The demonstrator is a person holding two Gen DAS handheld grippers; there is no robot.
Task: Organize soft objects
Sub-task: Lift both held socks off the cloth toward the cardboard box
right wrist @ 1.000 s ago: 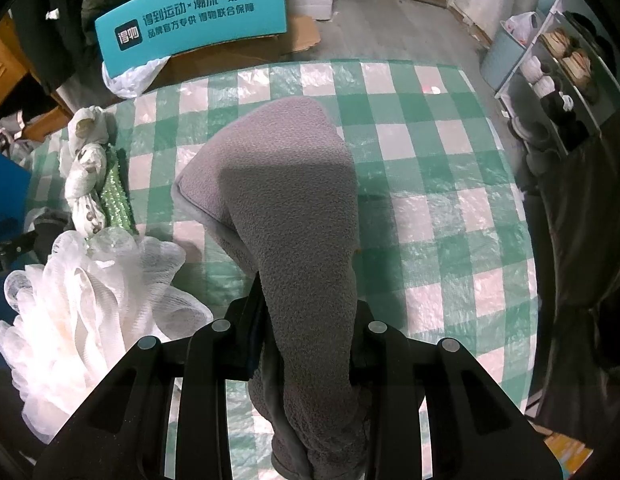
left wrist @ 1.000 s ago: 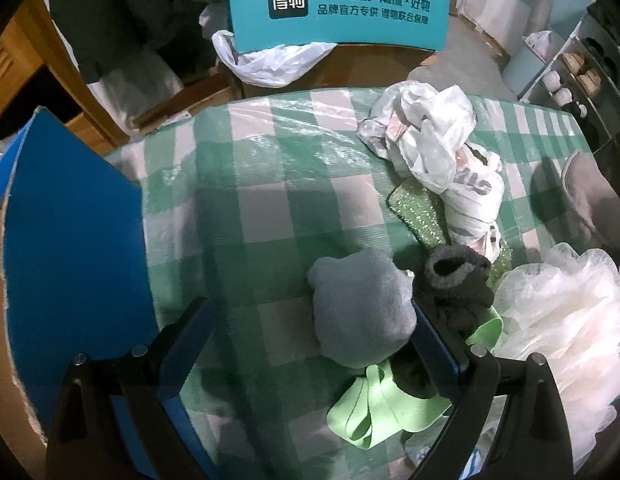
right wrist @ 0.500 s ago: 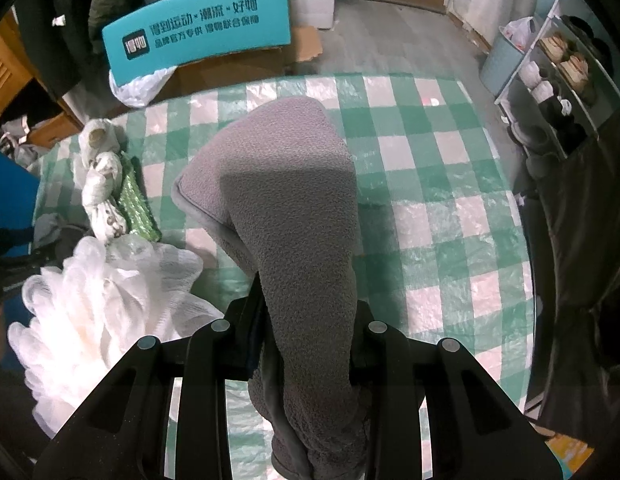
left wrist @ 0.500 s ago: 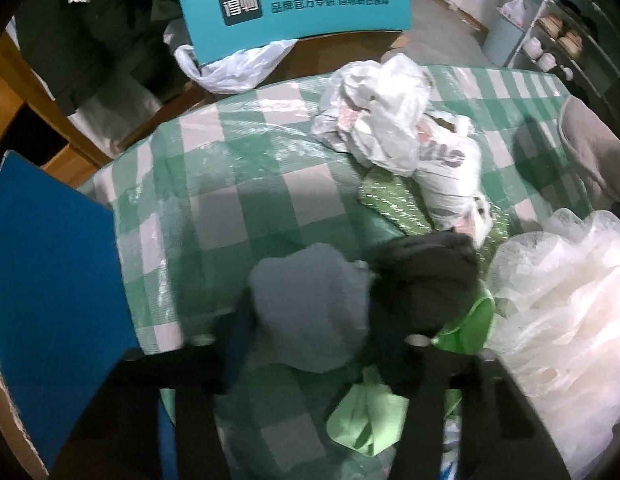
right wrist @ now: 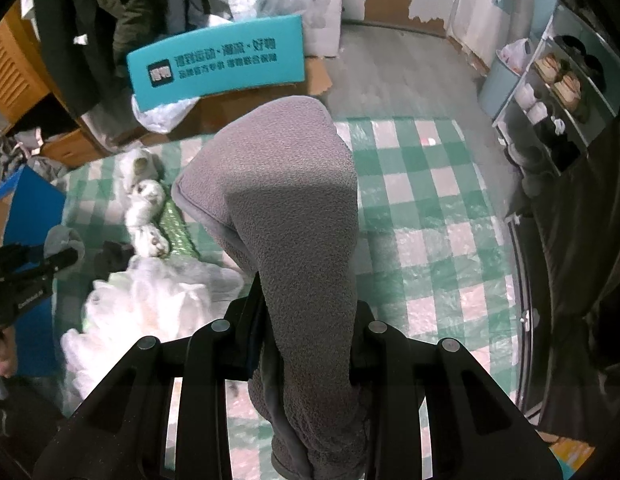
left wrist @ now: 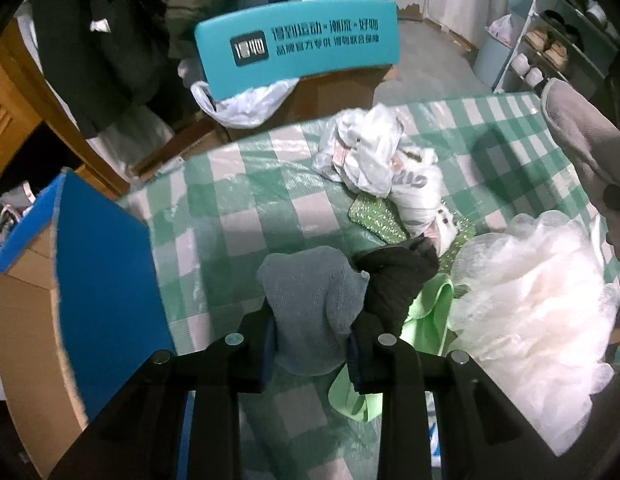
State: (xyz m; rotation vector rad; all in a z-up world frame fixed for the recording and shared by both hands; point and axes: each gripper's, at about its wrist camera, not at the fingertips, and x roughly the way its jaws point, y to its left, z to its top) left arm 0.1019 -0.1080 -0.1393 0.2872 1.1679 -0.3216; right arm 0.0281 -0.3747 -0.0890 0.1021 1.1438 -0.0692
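Observation:
A grey-blue sock is lifted off the green checked tablecloth, and my left gripper is closing, its pads pressing on both sides of the sock. A dark sock clings to the sock's right side, above a light green band. My right gripper is shut on a thick grey fleece piece, which stands up over the table. The same fleece shows at the right edge of the left wrist view.
A white mesh pouf lies right of the socks. Crumpled white bags and a green glitter sponge lie behind them. A blue-lined cardboard box stands at the left table edge. A teal chair back stands beyond the table, shelves at right.
My left gripper went from wide open around the grey-blue sock to clamped on it, and has lifted it. My right gripper has risen with the grey fleece still in its grip.

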